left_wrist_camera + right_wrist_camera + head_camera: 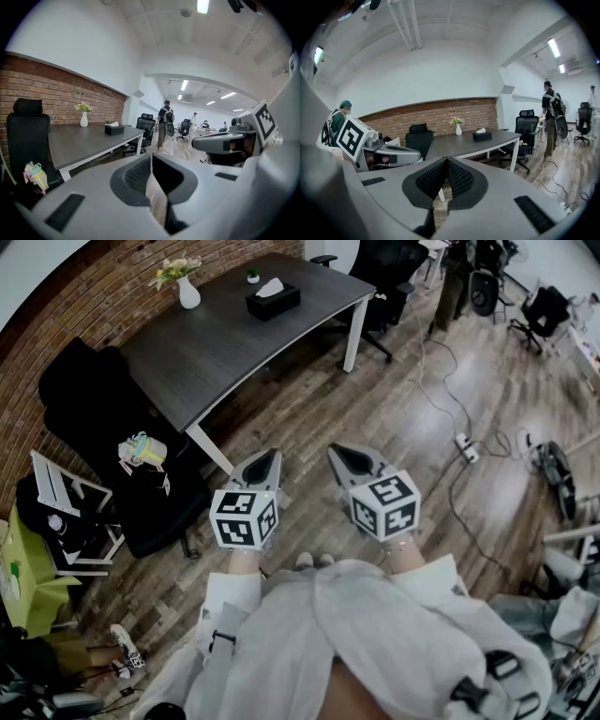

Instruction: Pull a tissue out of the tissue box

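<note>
A black tissue box (273,302) with a white tissue (270,286) sticking out of its top stands on the far end of a dark grey table (216,343). Both grippers hang over the wooden floor, well short of the table and far from the box. My left gripper (266,463) is shut with nothing in it, and my right gripper (343,457) beside it is shut and empty too. From the left gripper (151,157), the box (114,130) looks small, beyond the tabletop. The right gripper (446,161) view shows the box (482,136) to the right of a vase.
A white vase of flowers (187,292) and a small plant pot (252,276) share the table. Black office chairs (89,395) stand round it. Cables and a power strip (466,447) lie on the floor at right. A person (165,121) stands further down the room.
</note>
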Action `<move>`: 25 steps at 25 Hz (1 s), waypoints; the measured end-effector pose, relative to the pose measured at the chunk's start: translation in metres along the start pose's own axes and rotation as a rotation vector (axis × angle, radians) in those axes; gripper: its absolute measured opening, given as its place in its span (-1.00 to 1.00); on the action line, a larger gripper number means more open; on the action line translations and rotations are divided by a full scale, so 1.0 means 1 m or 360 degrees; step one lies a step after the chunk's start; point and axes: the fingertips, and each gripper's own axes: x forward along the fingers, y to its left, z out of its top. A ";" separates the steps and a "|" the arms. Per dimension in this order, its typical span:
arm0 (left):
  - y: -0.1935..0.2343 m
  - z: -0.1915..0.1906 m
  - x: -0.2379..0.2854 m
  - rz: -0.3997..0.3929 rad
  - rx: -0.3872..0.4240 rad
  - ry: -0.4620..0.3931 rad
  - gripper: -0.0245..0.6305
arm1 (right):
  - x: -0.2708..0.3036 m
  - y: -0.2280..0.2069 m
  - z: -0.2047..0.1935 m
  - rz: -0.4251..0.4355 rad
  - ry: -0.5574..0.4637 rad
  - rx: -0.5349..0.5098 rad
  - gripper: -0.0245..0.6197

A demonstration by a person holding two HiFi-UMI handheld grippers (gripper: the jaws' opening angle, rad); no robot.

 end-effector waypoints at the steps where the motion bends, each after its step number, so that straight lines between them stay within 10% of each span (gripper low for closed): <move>1: -0.001 -0.001 0.001 -0.0002 0.0000 0.0001 -0.88 | -0.001 0.000 0.000 0.0004 -0.0002 -0.0006 -0.91; 25: -0.029 -0.002 0.019 -0.0053 0.0044 -0.0114 -0.88 | -0.006 -0.025 -0.009 0.0090 -0.0122 0.0142 -0.91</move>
